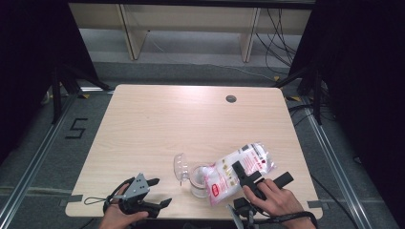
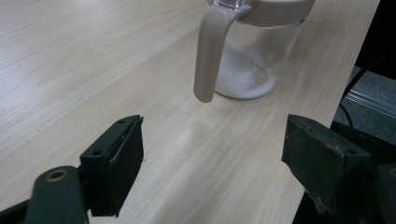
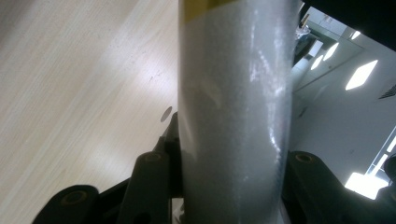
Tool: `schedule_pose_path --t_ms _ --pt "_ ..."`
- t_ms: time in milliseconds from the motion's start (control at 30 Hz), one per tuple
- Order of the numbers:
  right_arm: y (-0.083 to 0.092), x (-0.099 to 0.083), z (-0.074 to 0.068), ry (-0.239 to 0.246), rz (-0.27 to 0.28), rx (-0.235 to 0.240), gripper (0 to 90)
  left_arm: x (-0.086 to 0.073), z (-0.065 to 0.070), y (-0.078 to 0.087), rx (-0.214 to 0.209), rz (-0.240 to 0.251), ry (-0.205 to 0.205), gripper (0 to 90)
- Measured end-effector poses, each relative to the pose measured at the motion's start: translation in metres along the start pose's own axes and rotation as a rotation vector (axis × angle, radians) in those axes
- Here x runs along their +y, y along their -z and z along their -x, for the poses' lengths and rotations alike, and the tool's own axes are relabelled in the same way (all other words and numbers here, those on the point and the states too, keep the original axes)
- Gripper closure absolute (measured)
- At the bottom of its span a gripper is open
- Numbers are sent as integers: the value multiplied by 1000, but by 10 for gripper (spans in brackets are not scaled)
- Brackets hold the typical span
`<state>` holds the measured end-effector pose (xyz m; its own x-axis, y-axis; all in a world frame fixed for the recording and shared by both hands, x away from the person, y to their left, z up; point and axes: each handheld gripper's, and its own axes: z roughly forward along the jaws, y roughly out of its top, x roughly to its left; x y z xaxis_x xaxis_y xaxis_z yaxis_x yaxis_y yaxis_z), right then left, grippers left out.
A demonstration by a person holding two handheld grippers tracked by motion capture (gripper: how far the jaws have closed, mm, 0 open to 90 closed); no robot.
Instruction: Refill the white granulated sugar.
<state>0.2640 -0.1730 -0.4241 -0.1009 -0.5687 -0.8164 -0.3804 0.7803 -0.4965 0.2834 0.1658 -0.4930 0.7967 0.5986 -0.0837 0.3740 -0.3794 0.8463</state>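
Note:
A clear plastic bag of white granules (image 1: 241, 169) with red print lies tilted, its lower end over a clear jar (image 1: 198, 183) near the table's front edge. My right gripper (image 1: 261, 172) is shut on the bag's upper part. In the right gripper view the bag (image 3: 233, 116) stands pinched between the two jaws of the right gripper (image 3: 231, 196). The jar's hinged lid (image 1: 180, 167) hangs open to its left. My left gripper (image 1: 161, 192) rests open at the front left, with nothing in it. In the left gripper view the left gripper (image 2: 215, 158) faces the jar (image 2: 252, 60), its beige handle (image 2: 208, 51) and the white granules (image 2: 243, 79) at its bottom.
The wooden table (image 1: 157, 124) has a round cable hole (image 1: 231, 98) at the back right. Black curtains and stands flank both sides. The jar and bag sit close to the front edge (image 1: 191, 217).

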Motion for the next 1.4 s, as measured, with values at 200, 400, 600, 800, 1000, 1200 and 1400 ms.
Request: schedule_pose_path --t_ms 200,400,600,800,1000,1200,1400 --pt "0 -1 -2 -14 8 1 659 0 -1 1 -1 -3 -9 202" --pt "0 -1 -3 -23 5 3 662 0 0 1 -1 -5 -7 202" --pt "0 -1 -4 -27 8 3 663 0 -1 1 6 -6 -17 202" --pt "-1 0 -4 -29 8 6 665 1 -1 1 6 -2 -21 202" --pt "-1 0 -4 -29 10 4 665 1 -1 1 4 -2 -21 202" --pt "-1 0 -4 -28 10 6 665 0 0 1 0 -5 -8 202" --pt "-1 -1 -4 -27 12 5 666 0 0 0 0 -4 -8 202"
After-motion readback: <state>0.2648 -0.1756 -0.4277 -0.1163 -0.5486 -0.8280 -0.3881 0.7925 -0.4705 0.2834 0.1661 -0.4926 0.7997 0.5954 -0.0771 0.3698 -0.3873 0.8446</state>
